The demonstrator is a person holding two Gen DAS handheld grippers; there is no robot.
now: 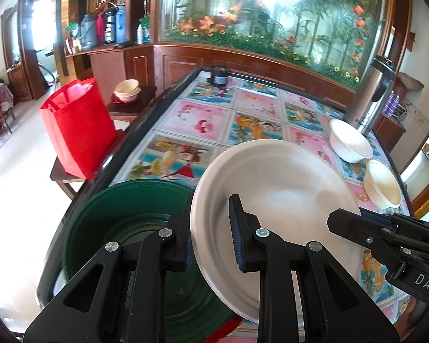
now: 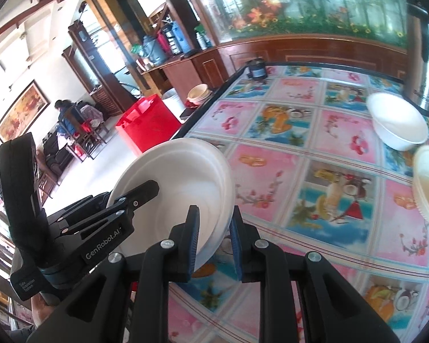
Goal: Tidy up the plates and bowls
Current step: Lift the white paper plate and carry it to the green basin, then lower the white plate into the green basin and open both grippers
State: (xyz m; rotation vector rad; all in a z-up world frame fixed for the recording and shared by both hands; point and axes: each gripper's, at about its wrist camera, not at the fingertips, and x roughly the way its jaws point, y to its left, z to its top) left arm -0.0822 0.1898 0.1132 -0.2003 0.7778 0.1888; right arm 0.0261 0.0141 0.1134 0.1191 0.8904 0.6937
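Note:
A white plate (image 1: 274, 188) hangs tilted over the table's near edge, held from both sides. My left gripper (image 1: 211, 210) is shut on its left rim, right beside a large green basin (image 1: 114, 214). My right gripper (image 2: 214, 214) is shut on the plate (image 2: 180, 171) at its opposite rim, and shows in the left wrist view as black fingers (image 1: 346, 223). The left gripper's fingers (image 2: 140, 193) lie across the plate in the right wrist view. A white bowl (image 1: 349, 143) and a cream ribbed bowl (image 1: 383, 184) stand at the table's right.
The table carries a fruit-patterned cloth (image 1: 203, 114), a steel thermos (image 1: 369, 97) at the right and a dark jar (image 1: 218, 75) at the far end. A red bag (image 1: 77, 125) and stacked bowls (image 1: 127, 88) sit on side stools to the left. A person (image 2: 64, 117) sits far back.

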